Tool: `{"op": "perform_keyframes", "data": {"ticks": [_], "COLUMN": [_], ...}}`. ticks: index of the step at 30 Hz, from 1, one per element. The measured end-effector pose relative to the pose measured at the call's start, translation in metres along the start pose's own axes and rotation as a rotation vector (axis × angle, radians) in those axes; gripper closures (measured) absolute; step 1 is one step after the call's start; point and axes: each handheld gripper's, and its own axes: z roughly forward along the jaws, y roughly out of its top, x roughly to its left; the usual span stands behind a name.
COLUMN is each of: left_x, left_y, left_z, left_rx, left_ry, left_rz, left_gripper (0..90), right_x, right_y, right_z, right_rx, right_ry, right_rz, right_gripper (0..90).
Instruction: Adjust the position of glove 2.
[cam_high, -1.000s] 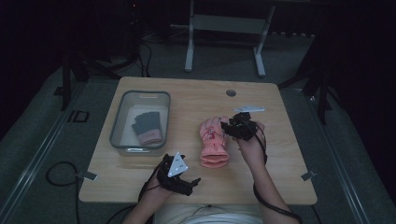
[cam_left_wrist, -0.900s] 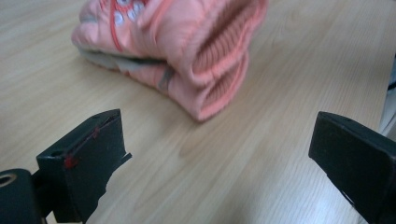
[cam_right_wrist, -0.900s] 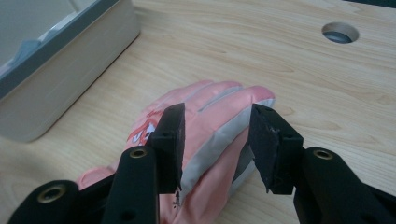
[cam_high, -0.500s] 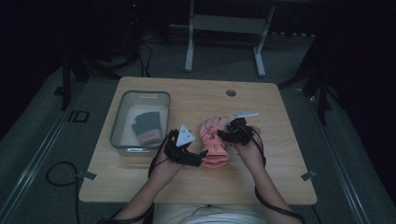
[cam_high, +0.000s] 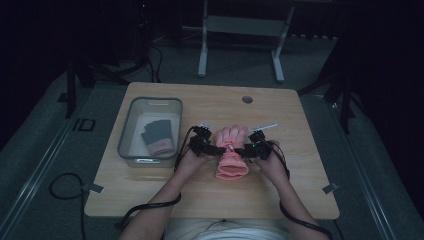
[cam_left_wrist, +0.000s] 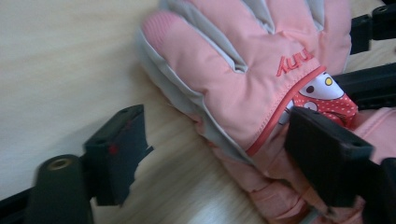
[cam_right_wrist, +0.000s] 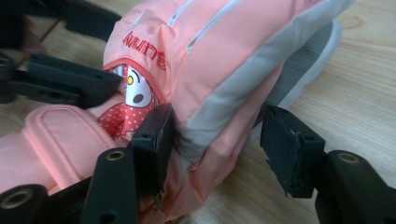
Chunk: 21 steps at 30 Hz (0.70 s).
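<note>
- The pink ski glove lies flat on the wooden table, fingers pointing away from me, cuff toward me, near the table's middle.
- My left gripper is at the glove's left edge at wrist height. Its jaws have just been closing; in the left gripper view one jaw rests on top of the glove by the cartoon patch and the other stands on bare wood clear of the fabric, so nothing is pinched yet.
- My right gripper comes in from the opposite side. Its jaws have just been opening; in the right gripper view they straddle the glove's grey-trimmed edge, one pad against the fabric, the other just off it, so it is not clamped.
- To my left a clear plastic bin sits on the table, well apart from the glove, with a dark glove with a pink cuff lying inside.
</note>
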Motion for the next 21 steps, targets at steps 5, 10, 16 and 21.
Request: {"op": "perform_keyframes", "data": {"ticks": [5,10,16,21], "left_x": [0.008,0.002,-0.004,-0.014], "left_y": [-0.004,-0.004,-0.004,0.004], "left_z": [0.009,0.007,0.002,-0.009], "left_rx": [0.004,0.011,-0.021,-0.056], "left_ry": [-0.107,-0.116,-0.110,-0.096], "left_rz": [-0.082,-0.055,-0.046,-0.018], "left_gripper": [43.8,64.3,74.6,76.5], "right_x": [0.003,0.003,0.003,0.005], "right_y": [-0.002,-0.003,-0.006,-0.003], "right_z": [0.003,0.003,0.000,-0.010], "right_rx": [-0.003,-0.016,-0.060,-0.093], "right_ry": [0.021,0.036,0.048,0.046], "right_rz": [-0.006,0.012,0.048,0.064], "right_gripper": [58.8,64.4,68.9,70.5]}}
